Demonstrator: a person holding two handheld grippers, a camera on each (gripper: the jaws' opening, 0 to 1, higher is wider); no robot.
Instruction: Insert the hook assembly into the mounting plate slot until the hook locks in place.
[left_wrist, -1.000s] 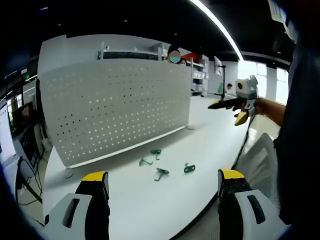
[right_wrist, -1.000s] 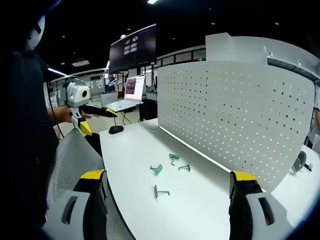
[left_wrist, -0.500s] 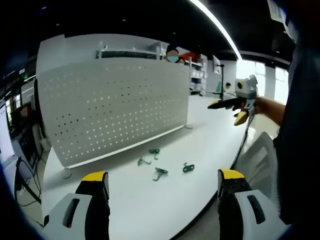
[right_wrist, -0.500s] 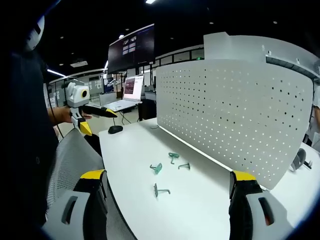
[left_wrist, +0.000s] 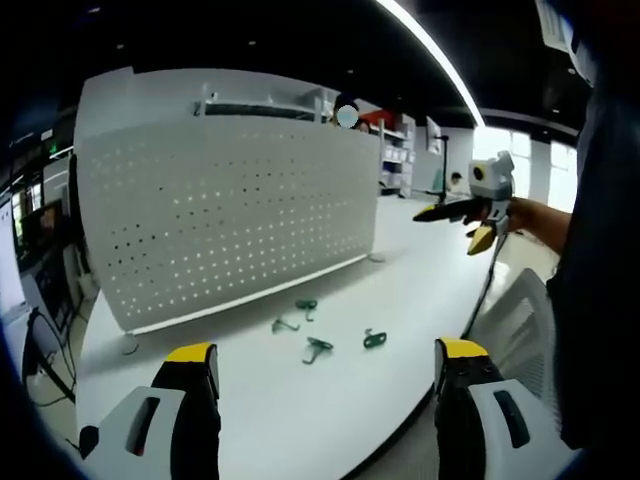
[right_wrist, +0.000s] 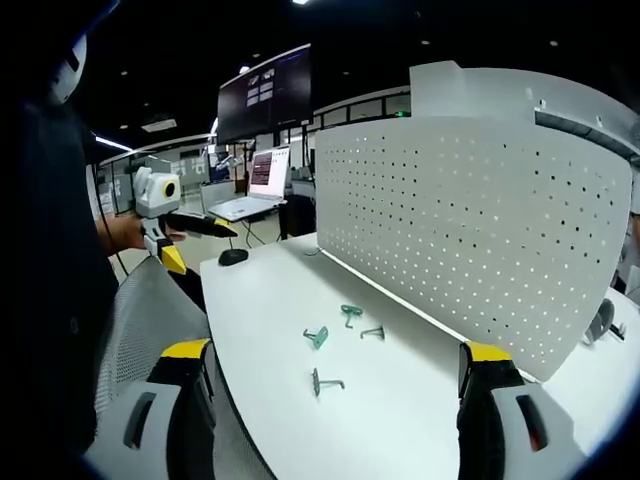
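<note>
Four green hooks (left_wrist: 318, 347) lie on the white tabletop (right_wrist: 270, 310) just before the pegboard (right_wrist: 470, 230); no writing there is readable. Your left tongs (left_wrist: 325, 385) and right tongs (right_wrist: 335, 385) both gape, holding nothing.

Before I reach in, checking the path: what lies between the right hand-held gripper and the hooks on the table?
Bare white table. In the right gripper view nothing lies between the right hand-held gripper and the hooks.
</note>
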